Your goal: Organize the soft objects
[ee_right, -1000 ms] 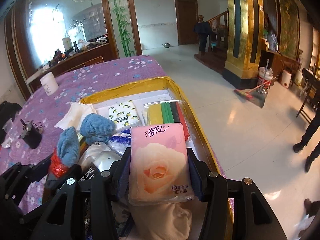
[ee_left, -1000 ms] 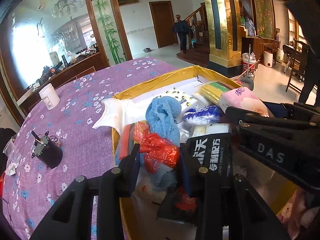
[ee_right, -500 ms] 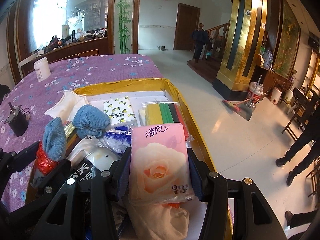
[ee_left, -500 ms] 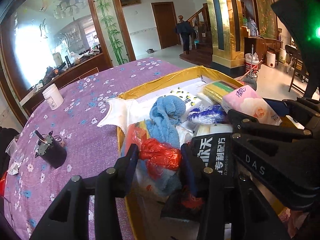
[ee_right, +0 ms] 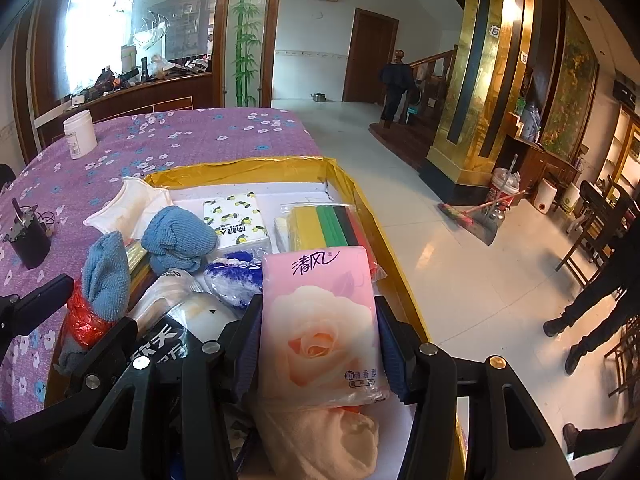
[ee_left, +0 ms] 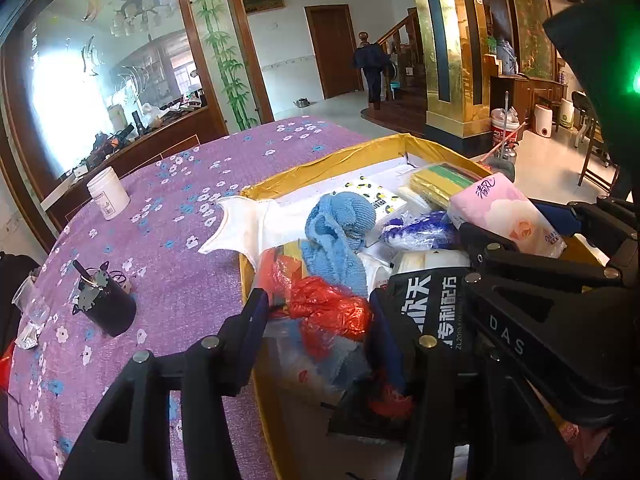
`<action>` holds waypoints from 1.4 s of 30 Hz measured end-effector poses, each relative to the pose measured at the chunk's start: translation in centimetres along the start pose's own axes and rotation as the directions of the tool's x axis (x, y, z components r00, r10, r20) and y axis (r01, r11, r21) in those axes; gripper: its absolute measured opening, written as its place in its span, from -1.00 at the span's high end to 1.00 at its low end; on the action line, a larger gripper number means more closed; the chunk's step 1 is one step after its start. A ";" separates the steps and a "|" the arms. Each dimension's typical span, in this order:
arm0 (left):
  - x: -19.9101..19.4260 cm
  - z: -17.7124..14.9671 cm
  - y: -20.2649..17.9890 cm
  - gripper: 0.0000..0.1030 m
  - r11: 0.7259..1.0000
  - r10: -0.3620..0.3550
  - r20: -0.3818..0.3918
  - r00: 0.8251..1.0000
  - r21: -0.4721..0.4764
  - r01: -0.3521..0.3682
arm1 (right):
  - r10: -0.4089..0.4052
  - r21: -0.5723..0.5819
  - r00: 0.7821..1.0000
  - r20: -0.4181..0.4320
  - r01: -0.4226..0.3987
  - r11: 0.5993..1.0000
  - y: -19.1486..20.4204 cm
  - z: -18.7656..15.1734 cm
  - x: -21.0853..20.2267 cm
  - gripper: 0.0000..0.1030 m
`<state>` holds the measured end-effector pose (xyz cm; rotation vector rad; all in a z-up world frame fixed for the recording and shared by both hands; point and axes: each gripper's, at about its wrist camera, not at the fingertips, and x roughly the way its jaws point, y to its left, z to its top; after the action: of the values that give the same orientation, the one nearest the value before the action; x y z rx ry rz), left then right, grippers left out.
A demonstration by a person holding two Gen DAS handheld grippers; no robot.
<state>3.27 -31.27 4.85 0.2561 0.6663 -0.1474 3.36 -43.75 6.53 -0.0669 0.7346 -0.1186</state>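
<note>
A yellow-rimmed box (ee_left: 320, 160) on the purple flowered tablecloth holds several soft items. My left gripper (ee_left: 320, 316) is at the box's near left corner and its jaws are opening. A red plastic bag (ee_left: 328, 308) with a blue towel (ee_left: 336, 256) sticking up out of it sits between the fingers, and the left pad stands clear of it. My right gripper (ee_right: 318, 312) is shut on a pink tissue pack (ee_right: 316, 272) with a rose print, held over a peach cloth (ee_right: 320, 440). From the left wrist, the pink tissue pack (ee_left: 508, 212) shows at the right.
The box also holds a balled blue towel (ee_right: 176, 240), a lemon-print tissue pack (ee_right: 236, 224), a pack of coloured sheets (ee_right: 324, 224) and a black packet (ee_left: 428, 308). A white jar (ee_left: 108, 196) and a black cup (ee_left: 104, 304) stand on the cloth. A person's legs (ee_right: 592, 312) are at the right.
The left jaws have spread wider around the red bag and towel bundle, which stays in place. The right gripper has rolled a little and still grips the pink pack.
</note>
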 end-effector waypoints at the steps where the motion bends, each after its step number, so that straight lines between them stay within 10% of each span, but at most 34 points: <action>1: 0.0 0.0 0.0 -0.02 1.000 0.000 -0.001 1.000 -0.001 0.000 | -0.002 0.004 1.000 -0.001 0.002 1.000 0.0 0.0 0.0 -0.11; 42: -6.5 -1.7 4.4 -0.90 0.997 0.025 0.154 0.988 -0.074 -0.014 | -0.082 0.153 0.993 0.083 0.068 0.986 -2.4 -1.8 -7.4 -0.81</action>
<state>-1.80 -26.23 8.45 0.1794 0.5131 -0.1228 -3.48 -45.16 10.32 0.0435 0.6319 -0.2410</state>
